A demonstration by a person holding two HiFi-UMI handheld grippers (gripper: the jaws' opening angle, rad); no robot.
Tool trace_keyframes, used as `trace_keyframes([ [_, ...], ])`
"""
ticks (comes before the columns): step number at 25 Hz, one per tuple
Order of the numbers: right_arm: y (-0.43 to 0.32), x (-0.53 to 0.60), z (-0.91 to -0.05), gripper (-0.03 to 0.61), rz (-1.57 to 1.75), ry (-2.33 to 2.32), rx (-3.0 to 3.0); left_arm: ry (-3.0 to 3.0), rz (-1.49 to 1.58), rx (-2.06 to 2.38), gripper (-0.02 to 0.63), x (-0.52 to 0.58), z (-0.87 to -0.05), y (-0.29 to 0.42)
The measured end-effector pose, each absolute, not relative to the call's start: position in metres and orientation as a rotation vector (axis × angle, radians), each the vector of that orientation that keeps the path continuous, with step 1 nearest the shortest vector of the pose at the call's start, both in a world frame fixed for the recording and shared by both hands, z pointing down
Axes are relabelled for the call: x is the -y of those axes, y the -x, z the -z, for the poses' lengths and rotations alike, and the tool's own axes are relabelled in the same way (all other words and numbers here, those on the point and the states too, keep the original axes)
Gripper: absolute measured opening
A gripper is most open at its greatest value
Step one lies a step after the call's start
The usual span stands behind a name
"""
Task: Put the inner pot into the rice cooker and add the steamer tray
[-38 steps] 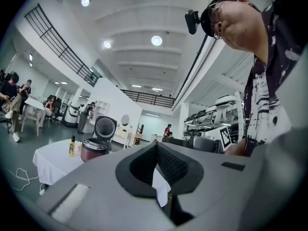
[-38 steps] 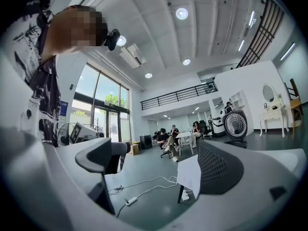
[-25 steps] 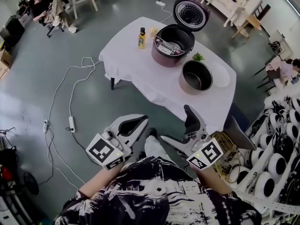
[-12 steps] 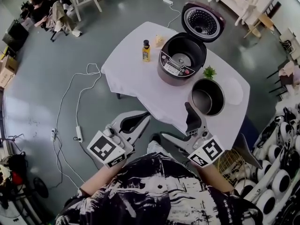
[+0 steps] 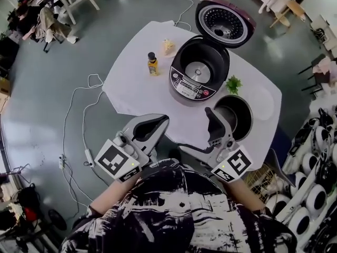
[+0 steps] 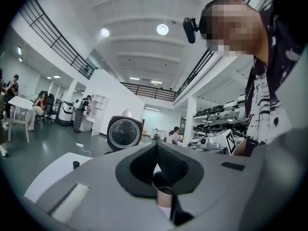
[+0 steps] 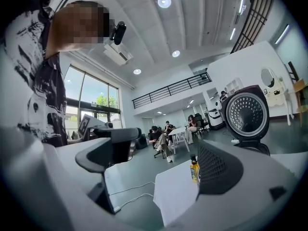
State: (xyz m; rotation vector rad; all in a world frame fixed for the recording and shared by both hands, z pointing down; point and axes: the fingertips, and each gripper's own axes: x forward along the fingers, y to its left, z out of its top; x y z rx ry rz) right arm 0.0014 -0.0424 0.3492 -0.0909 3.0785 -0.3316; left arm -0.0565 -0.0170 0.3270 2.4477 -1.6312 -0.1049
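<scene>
Hovering short of the surface [image 5: 137, 88], with left tongs [image 5: 163, 121] clenched on nothing and right tongs [image 5: 199, 133] spread, empty. Could tip the inner pot [image 5: 233, 115], standing just beside the open rice cooker [image 5: 199, 78], by pinching its thin rim off-centre. Counting one pot, one cooker, one bottle [image 5: 152, 64], one white tray [image 5: 261, 101], one green sprig [image 5: 233, 83].

Glossy rice cooker [image 5: 190, 88], matt metal inner pot [image 5: 241, 118]

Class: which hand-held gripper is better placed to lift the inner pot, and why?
Right. The right hand-held gripper is open, close beside the inner pot; the left hand-held gripper is shut and farther away.
</scene>
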Motion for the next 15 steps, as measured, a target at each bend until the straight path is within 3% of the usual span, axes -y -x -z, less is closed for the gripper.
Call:
trace_keyframes([
  [15,0.051,0.195,-0.362,0.515,0.315,0.939,-3.011,-2.698,0.098,1.035,0.005,0.164,-0.332,0.166],
])
